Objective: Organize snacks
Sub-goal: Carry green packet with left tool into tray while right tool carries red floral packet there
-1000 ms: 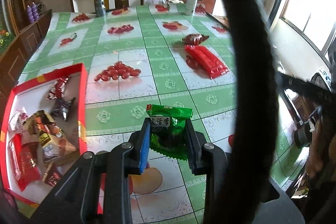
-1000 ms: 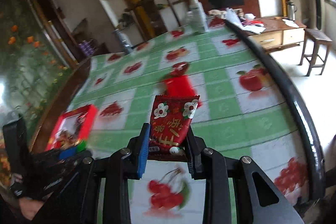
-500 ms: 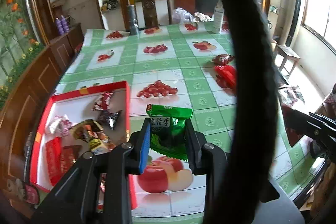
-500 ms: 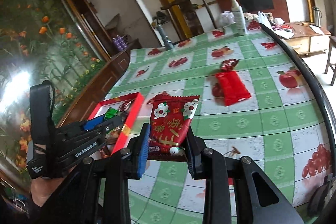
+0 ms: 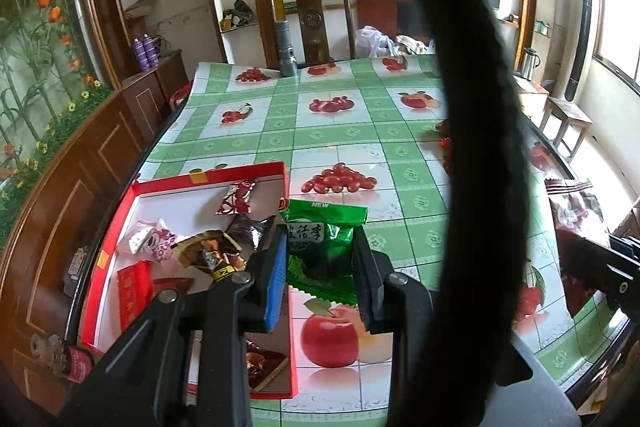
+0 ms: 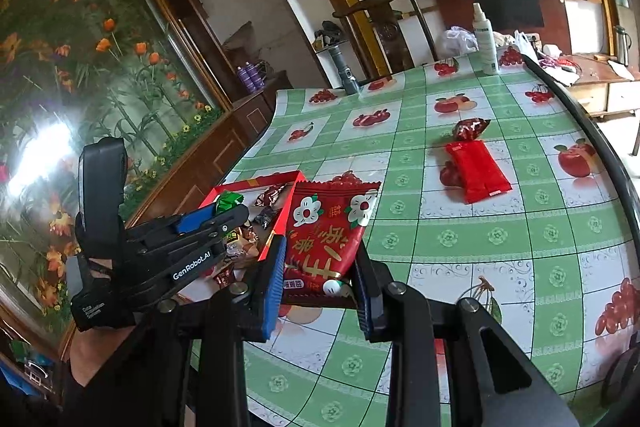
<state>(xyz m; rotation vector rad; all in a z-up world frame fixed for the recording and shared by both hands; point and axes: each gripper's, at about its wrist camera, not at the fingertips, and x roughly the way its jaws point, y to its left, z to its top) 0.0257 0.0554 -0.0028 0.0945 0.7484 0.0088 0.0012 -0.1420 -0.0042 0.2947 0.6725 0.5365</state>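
My left gripper (image 5: 320,259) is shut on a green snack packet (image 5: 324,247), held just above the right rim of the red box (image 5: 208,179). Several wrapped snacks lie inside that box. My right gripper (image 6: 320,267) is shut on a red snack packet with white flowers (image 6: 332,227), raised over the table next to the red box (image 6: 256,183). In the right wrist view the left gripper (image 6: 224,211) reaches over the box with the green packet (image 6: 228,201) at its tip. A flat red packet (image 6: 478,171) and a small dark red packet (image 6: 470,129) lie on the tablecloth further back.
The table wears a green checked fruit-print cloth (image 5: 360,139). At its far edge stand a grey flashlight (image 5: 286,47), a white spray bottle (image 6: 484,39) and a wooden chair (image 5: 312,19). A wooden cabinet (image 5: 80,187) runs along the left. A black strap (image 5: 476,147) crosses the left wrist view.
Both grippers have swung left toward the red box with their packets. The box has come from the left edge to under the left gripper, and the left gripper now shows in the right wrist view.
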